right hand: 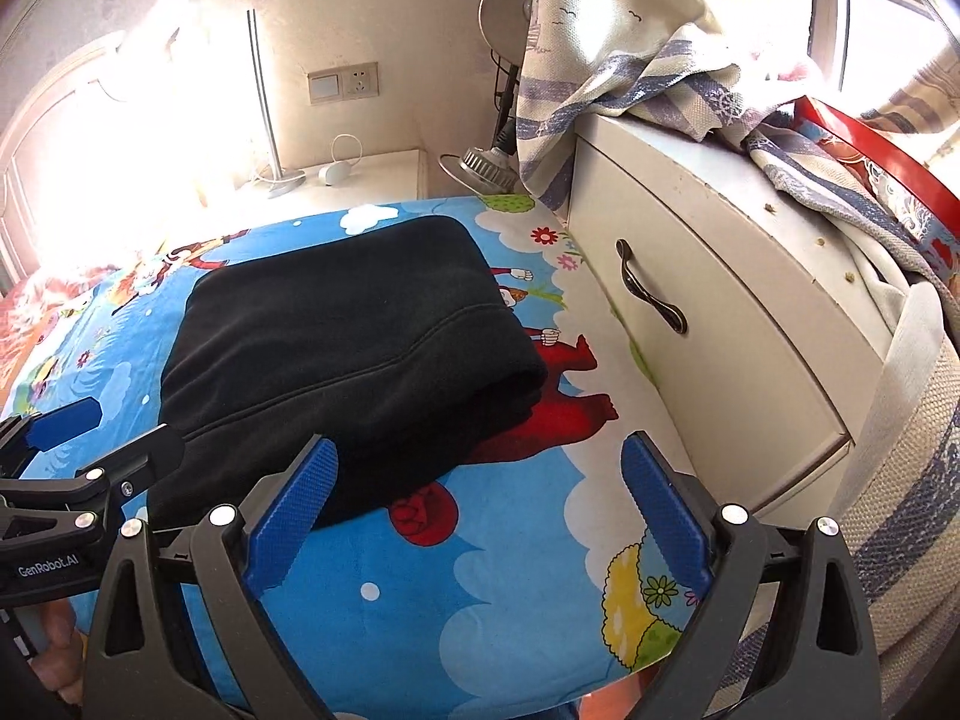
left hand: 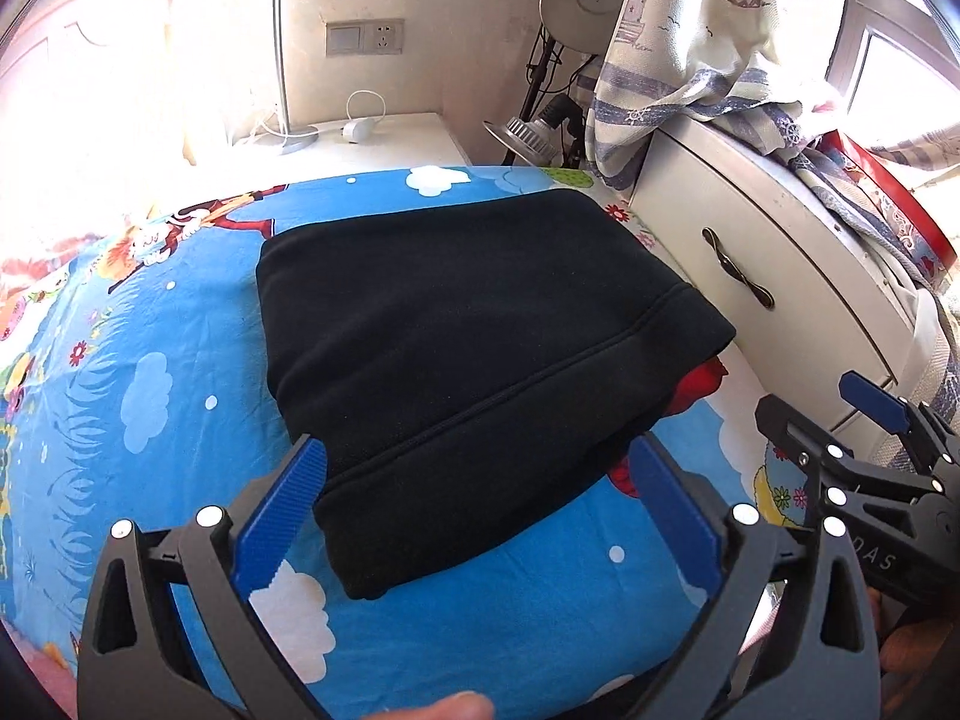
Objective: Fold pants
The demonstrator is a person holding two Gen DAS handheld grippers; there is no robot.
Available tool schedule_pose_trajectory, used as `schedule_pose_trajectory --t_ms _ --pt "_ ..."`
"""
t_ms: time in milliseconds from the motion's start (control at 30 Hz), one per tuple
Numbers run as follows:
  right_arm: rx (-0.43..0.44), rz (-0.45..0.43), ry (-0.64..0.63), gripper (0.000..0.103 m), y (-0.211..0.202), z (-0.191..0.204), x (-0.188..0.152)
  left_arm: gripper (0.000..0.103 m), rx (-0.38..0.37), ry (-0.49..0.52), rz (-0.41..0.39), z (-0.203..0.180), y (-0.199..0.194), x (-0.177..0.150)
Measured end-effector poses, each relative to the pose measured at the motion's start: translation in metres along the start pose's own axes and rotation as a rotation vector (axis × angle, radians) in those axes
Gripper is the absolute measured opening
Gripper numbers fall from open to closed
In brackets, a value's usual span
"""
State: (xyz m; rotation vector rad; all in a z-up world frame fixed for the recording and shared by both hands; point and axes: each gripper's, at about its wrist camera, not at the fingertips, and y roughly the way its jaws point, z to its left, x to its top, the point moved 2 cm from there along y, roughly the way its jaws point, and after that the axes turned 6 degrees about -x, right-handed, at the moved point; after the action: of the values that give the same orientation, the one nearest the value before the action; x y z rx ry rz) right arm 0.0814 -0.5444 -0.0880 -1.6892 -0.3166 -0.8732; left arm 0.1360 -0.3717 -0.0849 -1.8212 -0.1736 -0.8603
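Two sets of tongs hang over the bed, both with jaws spread wide and nothing between the pads: the left tongs (left hand: 474, 504) just short of the near edge of the black pants (left hand: 480, 360), the right tongs (right hand: 480, 504) beside them, off the bundle's right corner. Ahead of both, the pants lie as a compact folded rectangle on the cartoon bedsheet (right hand: 510, 588), next to a white drawer cabinet (right hand: 708, 324). Folding looks finished; any next move would only be pulling clear or smoothing the top layer.
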Motion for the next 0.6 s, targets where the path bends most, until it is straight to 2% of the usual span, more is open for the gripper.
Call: schedule_pose_trajectory --t_ms 600 --pt "-0.005 -0.003 0.001 0.091 -0.0018 -0.0004 0.0016 0.101 0.008 -0.004 -0.009 0.0021 -0.0066 0.003"
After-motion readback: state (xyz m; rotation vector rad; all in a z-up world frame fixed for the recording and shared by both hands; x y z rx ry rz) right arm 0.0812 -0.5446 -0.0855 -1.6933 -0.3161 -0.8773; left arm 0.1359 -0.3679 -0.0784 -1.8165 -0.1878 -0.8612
